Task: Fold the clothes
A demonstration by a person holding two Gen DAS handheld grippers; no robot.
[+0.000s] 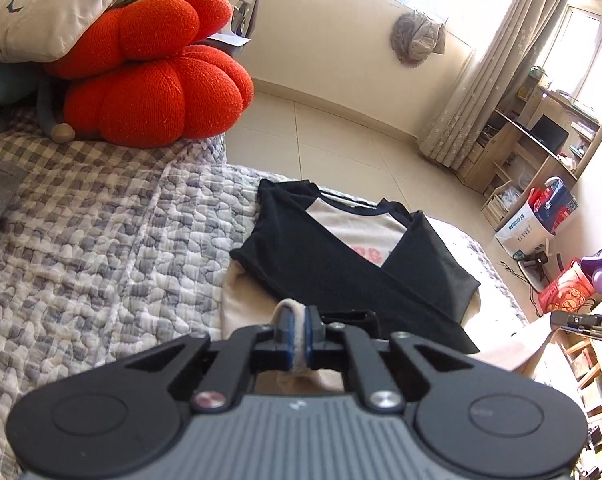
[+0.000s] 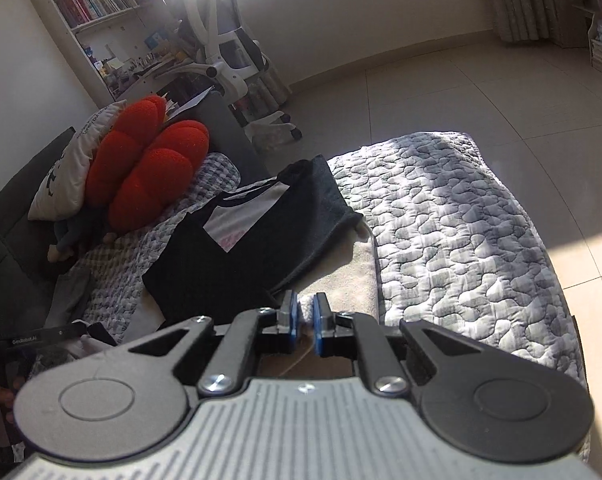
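Note:
A cream shirt with black sleeves (image 1: 341,268) lies flat on the quilted bed cover (image 1: 101,240), both sleeves folded across its chest. In the left wrist view, my left gripper (image 1: 299,332) is shut on a bunched bit of the cream hem at the shirt's near edge. The right wrist view shows the same shirt (image 2: 237,256) from its other side. There my right gripper (image 2: 305,322) has its blue pads (image 2: 291,320) nearly together, with a thin fold of the cream hem pinched between them. The hem under both gripper bodies is hidden.
Two orange pumpkin cushions (image 1: 153,92) and a white pillow (image 1: 53,4) are piled at the bed's far left. Grey clothing (image 2: 69,292) lies left of the shirt. Bare quilt (image 2: 461,240) spreads to the right. Tiled floor (image 1: 341,140), a desk chair (image 2: 229,48) and shelves (image 1: 541,148) lie beyond the bed.

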